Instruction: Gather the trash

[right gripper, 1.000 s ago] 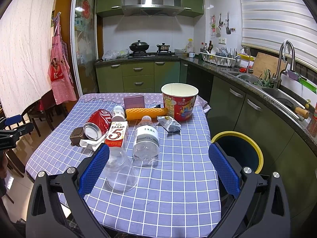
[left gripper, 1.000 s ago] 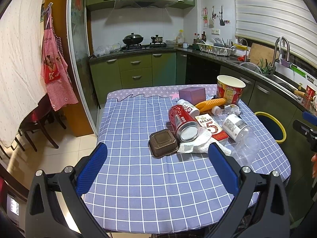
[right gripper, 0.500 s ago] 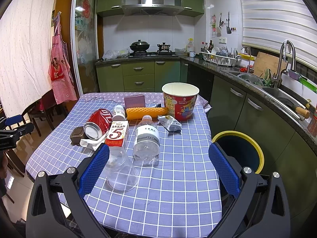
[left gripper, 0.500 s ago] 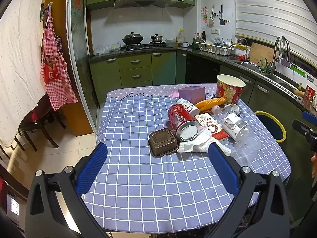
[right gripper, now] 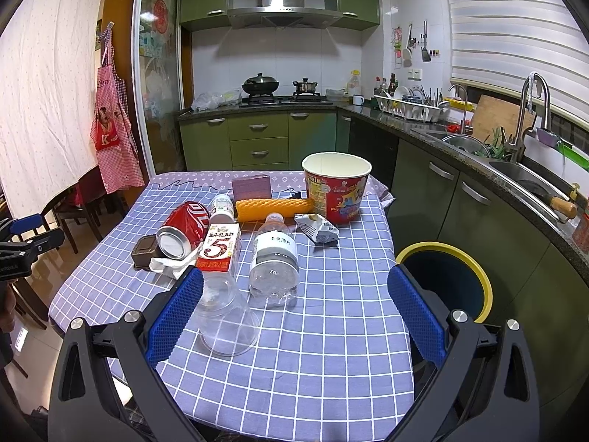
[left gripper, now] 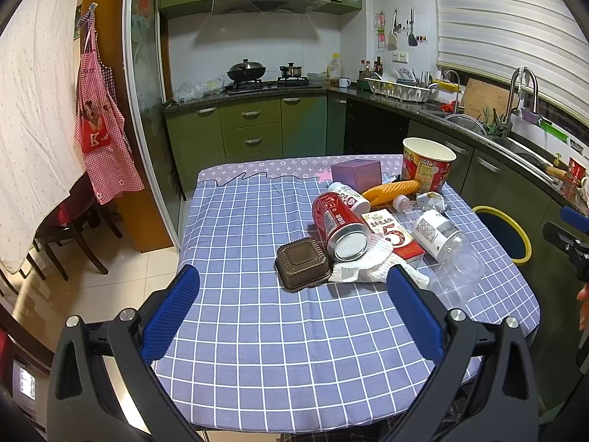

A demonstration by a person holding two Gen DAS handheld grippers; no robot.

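Trash lies in a heap on the blue checked tablecloth (left gripper: 257, 350): a brown plastic tray (left gripper: 302, 263), a red can (left gripper: 340, 223) on its side, a crumpled white tissue (left gripper: 368, 267), a red-and-white carton (right gripper: 219, 246), a clear bottle (right gripper: 274, 259), a clear cup (right gripper: 225, 322), a yellow corn-shaped wrapper (right gripper: 274, 209), a silver wrapper (right gripper: 318, 229) and a red noodle bucket (right gripper: 335, 186). My left gripper (left gripper: 292, 300) is open near the table's front edge, short of the tray. Over the table's near right corner my right gripper (right gripper: 294, 304) is open, the cup by its left finger.
A bin with a yellow rim (right gripper: 447, 280) stands on the floor right of the table, beside green cabinets. A purple box (right gripper: 252, 186) and a small white bottle (right gripper: 222, 207) sit behind the heap. Dark chairs (left gripper: 70, 228) stand at left under a white cloth.
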